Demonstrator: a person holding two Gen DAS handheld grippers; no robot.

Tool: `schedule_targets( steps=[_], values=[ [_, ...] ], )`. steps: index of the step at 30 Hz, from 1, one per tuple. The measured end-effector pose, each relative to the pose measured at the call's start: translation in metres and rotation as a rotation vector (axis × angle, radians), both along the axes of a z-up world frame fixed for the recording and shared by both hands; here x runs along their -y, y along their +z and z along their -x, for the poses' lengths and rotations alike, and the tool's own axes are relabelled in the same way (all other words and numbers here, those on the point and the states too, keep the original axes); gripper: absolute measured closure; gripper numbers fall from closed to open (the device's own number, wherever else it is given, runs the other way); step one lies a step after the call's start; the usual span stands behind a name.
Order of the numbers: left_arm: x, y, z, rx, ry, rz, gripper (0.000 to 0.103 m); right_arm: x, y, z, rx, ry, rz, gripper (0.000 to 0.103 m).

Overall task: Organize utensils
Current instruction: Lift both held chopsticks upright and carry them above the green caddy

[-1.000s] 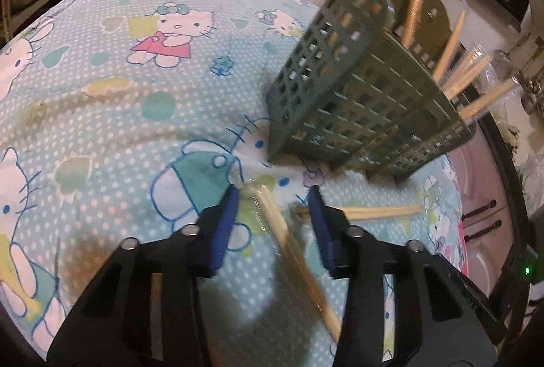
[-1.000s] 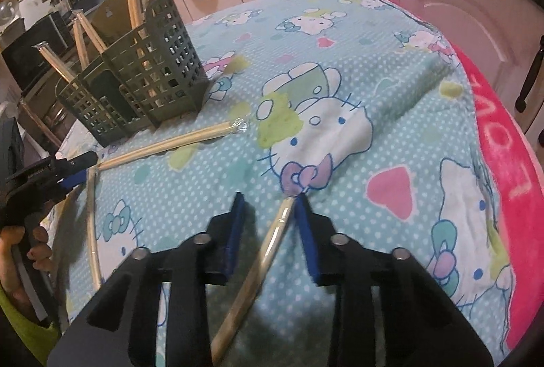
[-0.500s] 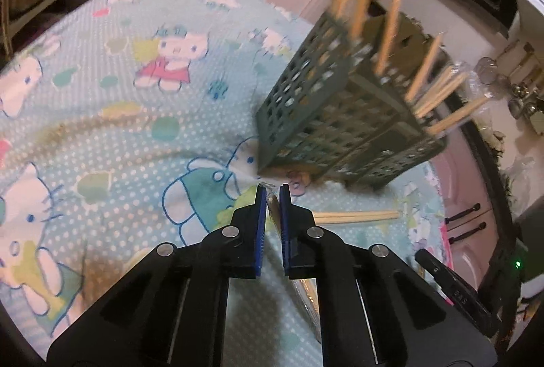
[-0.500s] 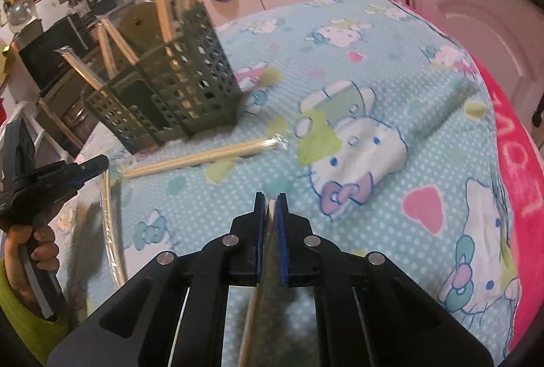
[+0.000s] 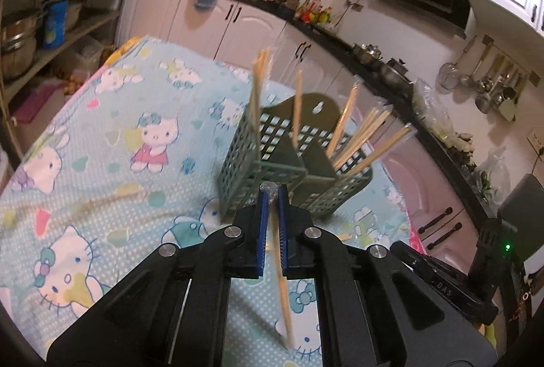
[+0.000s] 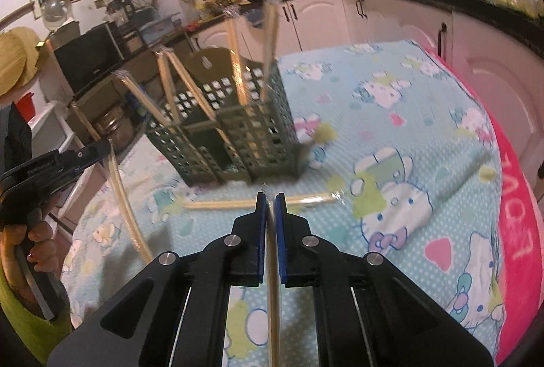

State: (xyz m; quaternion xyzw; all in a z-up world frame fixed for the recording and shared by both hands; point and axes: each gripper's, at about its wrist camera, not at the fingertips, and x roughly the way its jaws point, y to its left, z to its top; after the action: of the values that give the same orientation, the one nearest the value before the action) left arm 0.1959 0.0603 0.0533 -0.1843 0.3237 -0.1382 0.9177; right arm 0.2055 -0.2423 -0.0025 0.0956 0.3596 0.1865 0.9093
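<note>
Claws first: the left claw [image 5: 271, 193] is clamped on a wrapped chopstick pair [image 5: 281, 278], its blue pads tight against the wrapper, the pair slanting down toward the cloth [image 5: 102, 142] without clearly touching it. The right claw [image 6: 271, 197] likewise grips its own pair [image 6: 273, 299], which runs back between the black arms — both sets of jaws have just closed, each with a stick bundle between them. On the left claw's body, seen from the right camera, white lettering is too blurred to read; the right claw's body in the left view bears "DAS". One loose pair [image 6: 238, 204] lies flat on the cartoon-cat cloth just past the right claw, crosswise. Behind it stands the green basket [image 6: 238, 142], perforated and divided into compartments, with several wrapped pairs leaning upright inside. The pink blanket [image 6: 520, 231] along the table edge shows mirrored letters, roughly "LOVE". Farther back are white cabinets [image 5: 217, 23] and a black counter crowded with bottles and pots.
</note>
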Motion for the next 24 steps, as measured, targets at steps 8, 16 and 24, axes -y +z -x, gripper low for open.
schedule_targets(
  steps=[8, 16, 24],
  values=[
    [0.01, 0.025, 0.006, 0.056, -0.044, 0.011, 0.102, -0.007, 0.032, 0.01, 0.086, 0.028, -0.008, 0.097],
    [0.017, 0.046, 0.008, 0.099, -0.078, 0.02, 0.102, -0.013, 0.063, 0.011, 0.174, 0.047, -0.005, 0.097],
    [0.024, 0.071, 0.004, 0.153, -0.096, 0.006, 0.102, -0.018, 0.095, 0.002, 0.263, 0.046, -0.017, 0.097]
  ],
)
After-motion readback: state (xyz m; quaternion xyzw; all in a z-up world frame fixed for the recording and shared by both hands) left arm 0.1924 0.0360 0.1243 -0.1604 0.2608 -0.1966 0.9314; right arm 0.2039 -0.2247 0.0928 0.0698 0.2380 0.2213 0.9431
